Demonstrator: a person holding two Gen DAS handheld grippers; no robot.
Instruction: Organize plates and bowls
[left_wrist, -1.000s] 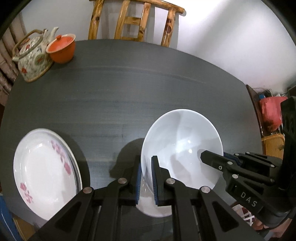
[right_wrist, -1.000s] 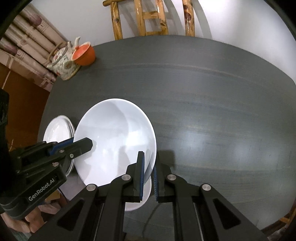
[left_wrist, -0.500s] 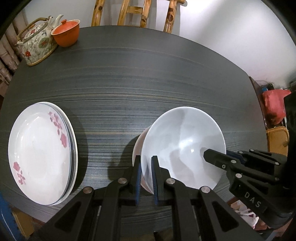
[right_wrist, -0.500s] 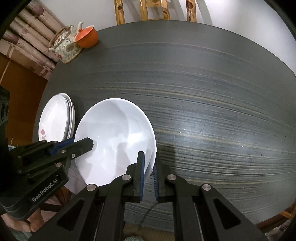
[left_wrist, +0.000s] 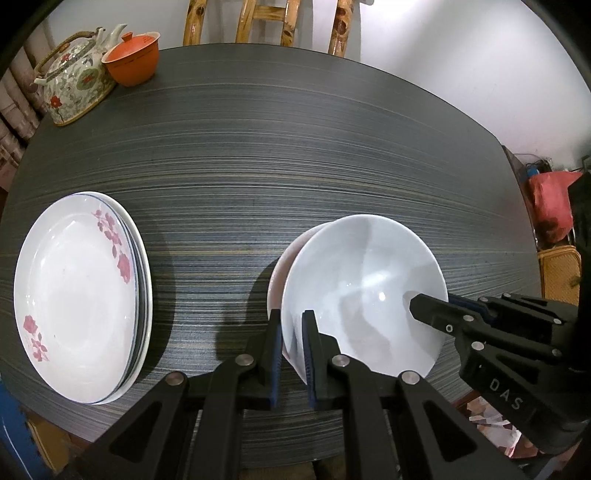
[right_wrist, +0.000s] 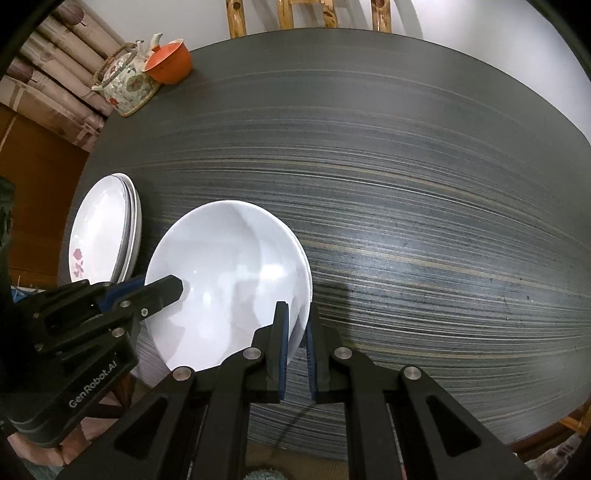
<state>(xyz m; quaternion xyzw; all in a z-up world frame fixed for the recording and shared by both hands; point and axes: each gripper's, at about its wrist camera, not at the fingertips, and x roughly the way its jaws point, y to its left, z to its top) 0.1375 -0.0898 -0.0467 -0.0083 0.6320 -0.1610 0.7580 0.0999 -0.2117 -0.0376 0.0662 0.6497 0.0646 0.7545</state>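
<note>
2 hand-held grippers, left hand-held gripper (left_wrist: 291, 332) and right hand-held gripper (right_wrist: 297, 325), pinch opposite rims of the white bowl (left_wrist: 364, 291).

Two markings could be read, both in pale letters on black gripper housings. In the left wrist view, the right gripper (left_wrist: 424, 308) reached in from the right edge and its body bore the letters "DAS". In the right wrist view, the left gripper (right_wrist: 173, 286) came in from the left edge and its body carried "GenRobot.AI". No other writing was legible.
</note>
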